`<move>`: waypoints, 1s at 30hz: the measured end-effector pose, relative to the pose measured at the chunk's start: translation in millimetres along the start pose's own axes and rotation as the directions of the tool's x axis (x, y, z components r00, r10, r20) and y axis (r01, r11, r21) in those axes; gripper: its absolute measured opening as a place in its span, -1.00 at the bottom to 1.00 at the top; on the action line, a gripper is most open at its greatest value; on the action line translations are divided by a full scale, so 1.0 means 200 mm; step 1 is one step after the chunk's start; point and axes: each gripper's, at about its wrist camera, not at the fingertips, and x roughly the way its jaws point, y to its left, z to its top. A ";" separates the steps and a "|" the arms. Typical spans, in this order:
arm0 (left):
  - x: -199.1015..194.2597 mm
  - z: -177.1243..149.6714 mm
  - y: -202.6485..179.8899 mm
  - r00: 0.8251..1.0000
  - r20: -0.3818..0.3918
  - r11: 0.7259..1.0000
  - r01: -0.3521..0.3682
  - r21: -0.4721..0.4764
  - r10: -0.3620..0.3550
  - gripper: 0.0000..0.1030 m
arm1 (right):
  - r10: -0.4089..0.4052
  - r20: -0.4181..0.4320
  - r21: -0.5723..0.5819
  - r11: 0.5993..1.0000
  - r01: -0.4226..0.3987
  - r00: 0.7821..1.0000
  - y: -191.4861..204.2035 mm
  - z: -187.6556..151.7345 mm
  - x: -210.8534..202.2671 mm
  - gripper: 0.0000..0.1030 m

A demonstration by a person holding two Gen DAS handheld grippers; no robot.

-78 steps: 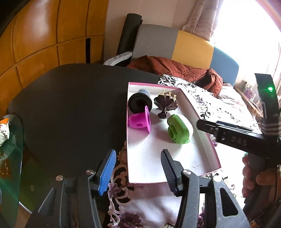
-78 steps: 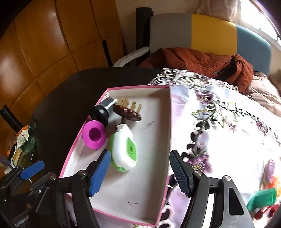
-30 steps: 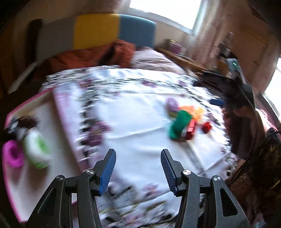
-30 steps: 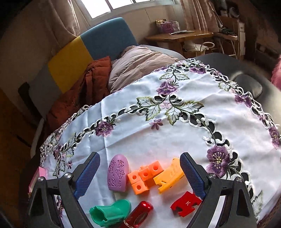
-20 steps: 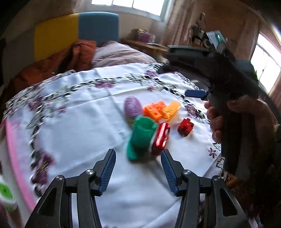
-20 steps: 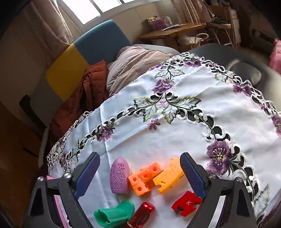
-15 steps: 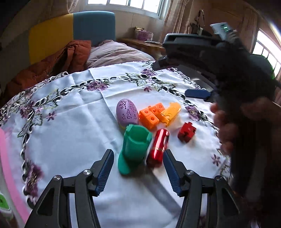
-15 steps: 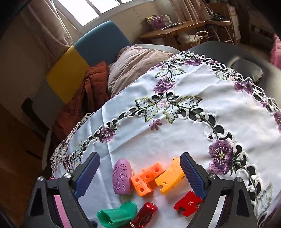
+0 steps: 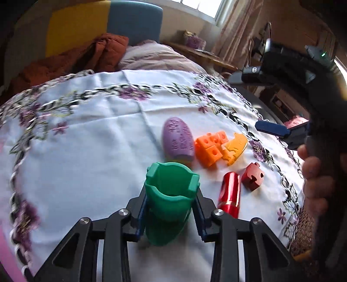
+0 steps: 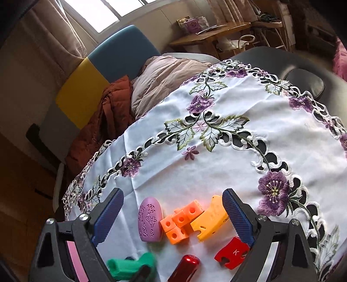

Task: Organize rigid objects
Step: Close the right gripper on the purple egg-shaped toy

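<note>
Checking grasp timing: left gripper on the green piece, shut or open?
Closing on it. The left gripper has the green piece between its fingers, both pads against its sides; the piece looks raised off the tablecloth, though that's uncertain.

Daylight pours from the window [image 10: 93, 13] ahead of your grippers — blown out white. The tablecloth [image 9: 86, 151] beyond your left gripper [image 9: 171, 208] smears with motion blur at its edge; fisheye corners go dark and curved.

Left claw [image 9: 171, 213] closing; right claw [image 10: 172, 219] wide
</note>
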 end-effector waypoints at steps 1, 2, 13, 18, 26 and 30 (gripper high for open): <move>-0.03 -0.02 0.02 0.999 0.005 0.999 -0.035 -0.003 0.035 -0.30 | 0.000 -0.001 -0.003 1.000 0.000 1.000 0.00 0.00 0.00 0.80; -0.07 -0.06 0.06 0.998 0.004 0.998 -0.058 -0.023 0.058 -0.30 | -0.002 -0.005 -0.010 1.000 0.002 1.000 0.01 0.00 0.01 0.80; -0.18 -0.24 0.15 0.983 0.075 0.986 -0.164 -0.023 0.165 -0.29 | -0.026 -0.073 -0.176 0.984 0.013 0.997 0.14 -0.08 0.08 0.52; -0.18 -0.24 0.15 0.982 0.087 0.986 -0.167 -0.028 0.169 -0.29 | -0.034 -0.147 -0.329 0.944 -0.016 0.989 0.30 -0.13 0.17 0.48; -0.19 -0.26 0.18 0.984 0.093 0.988 -0.146 -0.053 0.150 -0.28 | -0.189 -0.254 -0.509 0.860 0.035 0.949 0.41 -0.22 0.50 0.02; -0.19 -0.26 0.18 0.984 0.098 0.988 -0.145 -0.056 0.150 -0.28 | -0.165 -0.270 -0.567 0.823 -0.018 0.949 0.45 -0.28 0.48 -0.14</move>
